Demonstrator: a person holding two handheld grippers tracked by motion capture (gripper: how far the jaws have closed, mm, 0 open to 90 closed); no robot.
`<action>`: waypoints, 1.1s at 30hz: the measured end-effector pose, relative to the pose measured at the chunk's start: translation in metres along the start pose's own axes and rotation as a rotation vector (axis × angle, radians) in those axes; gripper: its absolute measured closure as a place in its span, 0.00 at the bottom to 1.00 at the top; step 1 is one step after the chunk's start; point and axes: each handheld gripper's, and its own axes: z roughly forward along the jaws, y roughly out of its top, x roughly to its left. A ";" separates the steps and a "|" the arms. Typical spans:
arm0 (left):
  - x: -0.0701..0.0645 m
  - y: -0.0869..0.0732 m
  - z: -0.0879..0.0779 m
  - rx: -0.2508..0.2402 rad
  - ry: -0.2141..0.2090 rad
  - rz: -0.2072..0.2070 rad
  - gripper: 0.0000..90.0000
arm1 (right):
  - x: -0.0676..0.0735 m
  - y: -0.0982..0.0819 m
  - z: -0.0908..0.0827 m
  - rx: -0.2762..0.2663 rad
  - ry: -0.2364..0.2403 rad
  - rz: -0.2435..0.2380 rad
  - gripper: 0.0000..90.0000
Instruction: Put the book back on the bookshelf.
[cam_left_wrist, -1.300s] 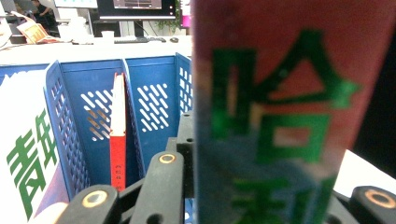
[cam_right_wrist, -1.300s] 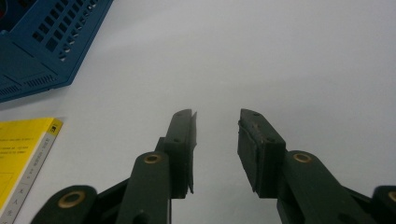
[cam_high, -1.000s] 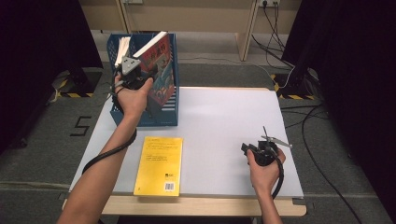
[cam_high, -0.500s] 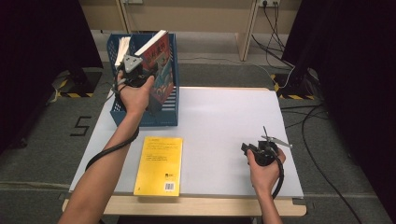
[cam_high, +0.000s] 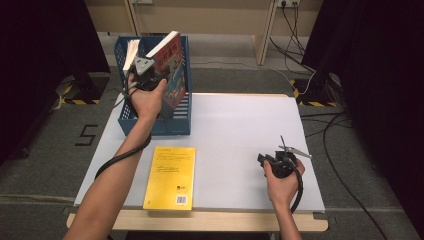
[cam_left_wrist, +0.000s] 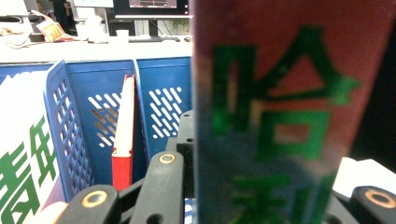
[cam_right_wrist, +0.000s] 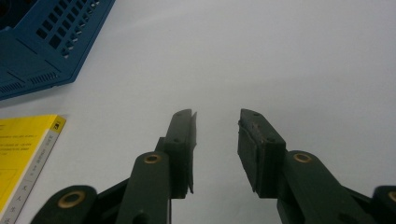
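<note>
Left gripper (cam_high: 150, 75) is clamped on a glossy red-covered book with green lettering (cam_left_wrist: 280, 112), tilted over the perforated blue plastic file rack (cam_high: 131, 114). Its own view shows a thin red-spined book (cam_left_wrist: 123, 140) left of the jaws. Right gripper (cam_right_wrist: 215, 123) is part open, empty, above matte white table (cam_right_wrist: 280, 60); flat yellow paperback (cam_right_wrist: 23, 149) lies left of them.

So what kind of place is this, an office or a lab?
Most likely a lab or recording room: a white table on grey carpet, black curtains at both sides, and desks with monitors behind the blue file rack.
</note>
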 end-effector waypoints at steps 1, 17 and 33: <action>0.000 0.000 0.001 0.000 0.001 -0.001 0.83 | 0.000 0.000 0.000 0.000 0.000 0.001 0.73; 0.001 0.002 0.012 0.003 0.008 -0.006 0.83 | 0.001 -0.001 0.001 0.001 0.002 -0.007 0.73; 0.001 0.000 0.021 0.007 0.010 -0.015 0.83 | 0.001 -0.001 0.001 0.001 0.001 -0.006 0.73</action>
